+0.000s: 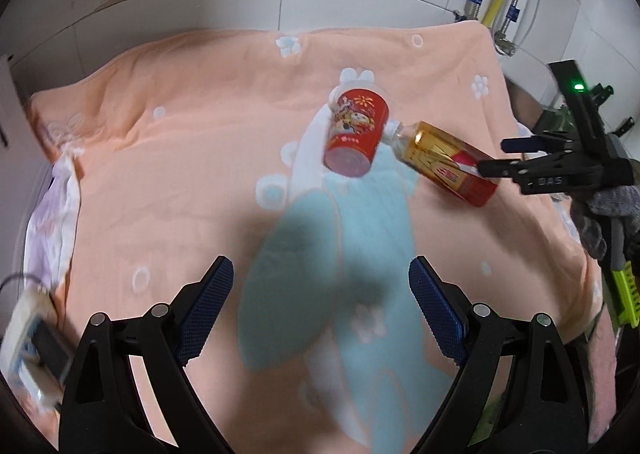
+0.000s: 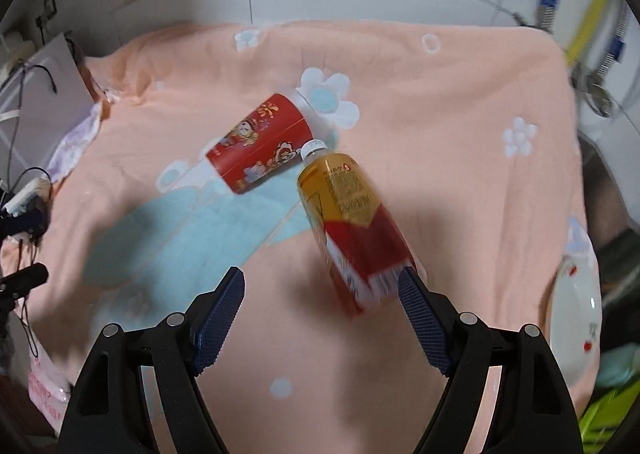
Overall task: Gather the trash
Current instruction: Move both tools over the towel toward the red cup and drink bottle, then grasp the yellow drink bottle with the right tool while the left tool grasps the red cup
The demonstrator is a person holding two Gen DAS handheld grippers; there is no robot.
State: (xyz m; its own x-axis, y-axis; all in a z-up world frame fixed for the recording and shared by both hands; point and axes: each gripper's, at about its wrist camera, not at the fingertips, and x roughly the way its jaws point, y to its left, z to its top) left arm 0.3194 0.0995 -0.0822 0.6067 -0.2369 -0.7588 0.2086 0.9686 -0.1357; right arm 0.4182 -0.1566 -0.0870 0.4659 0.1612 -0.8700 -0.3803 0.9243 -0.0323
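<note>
While both claws gape empty, bottle (image 2: 352, 222) touches cup (image 2: 260, 146) mid-towel (image 2: 460, 174) — edges free.

Soft indoor light, dim shadow patches on the blanket (image 1: 180, 174) — motion blur, fisheye-bent, dark-vignetted edges

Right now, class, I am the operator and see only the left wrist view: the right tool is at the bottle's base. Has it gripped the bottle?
Observer: No. The right tool is open, and the bottle has its base by one finger only.
Operator: Is anything else on that side?
Observer: Yes, a white dish with red cherries lies at the blanket's edge.
</note>
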